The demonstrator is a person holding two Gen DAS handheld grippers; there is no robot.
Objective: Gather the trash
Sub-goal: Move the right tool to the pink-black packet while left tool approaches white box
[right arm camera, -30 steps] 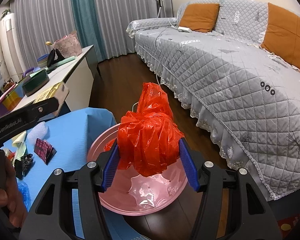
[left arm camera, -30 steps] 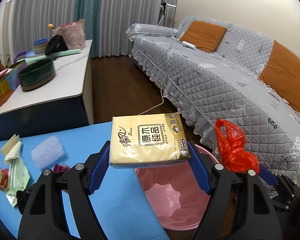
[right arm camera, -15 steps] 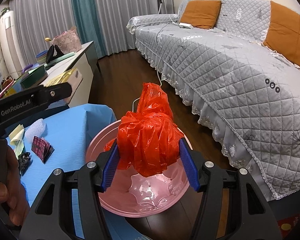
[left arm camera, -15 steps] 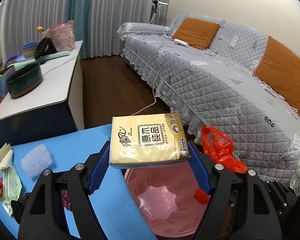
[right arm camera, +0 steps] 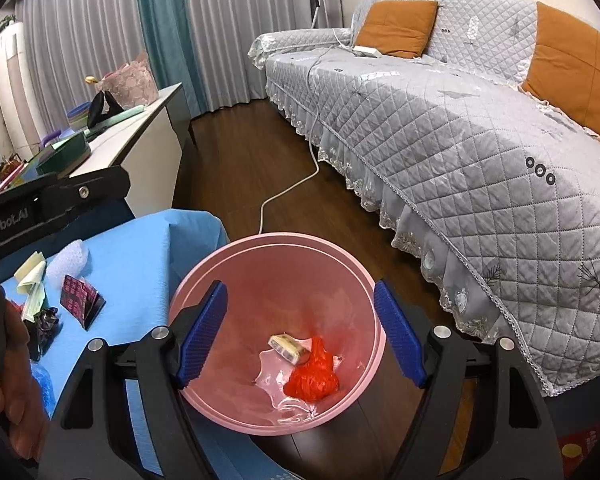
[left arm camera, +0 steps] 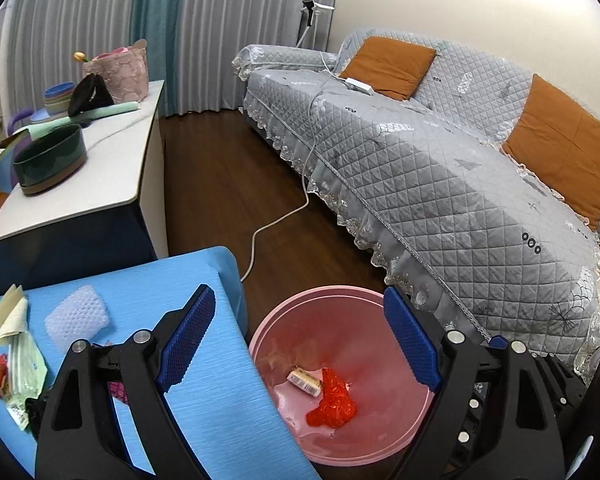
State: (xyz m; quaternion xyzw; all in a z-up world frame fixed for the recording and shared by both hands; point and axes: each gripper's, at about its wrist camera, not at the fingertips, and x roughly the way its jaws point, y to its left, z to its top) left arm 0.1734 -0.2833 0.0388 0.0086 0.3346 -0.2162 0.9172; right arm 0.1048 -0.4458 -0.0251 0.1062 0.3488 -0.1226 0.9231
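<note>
Tissue pack [left arm camera: 305, 381], red bag [left arm camera: 333, 402] in pink bin [left arm camera: 364, 300]; both jaws just opened, empty.

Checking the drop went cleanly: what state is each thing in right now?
Left claw: open, empty, jaws have just been opening.
Right claw: open, empty, jaws have just been opening.
Pink bin: upright, beside the blue table.
Tissue pack: lying in the bin.
Red bag: crumpled in the bin, beside the pack.
Foam net: on the blue table, not yet collected.
</note>
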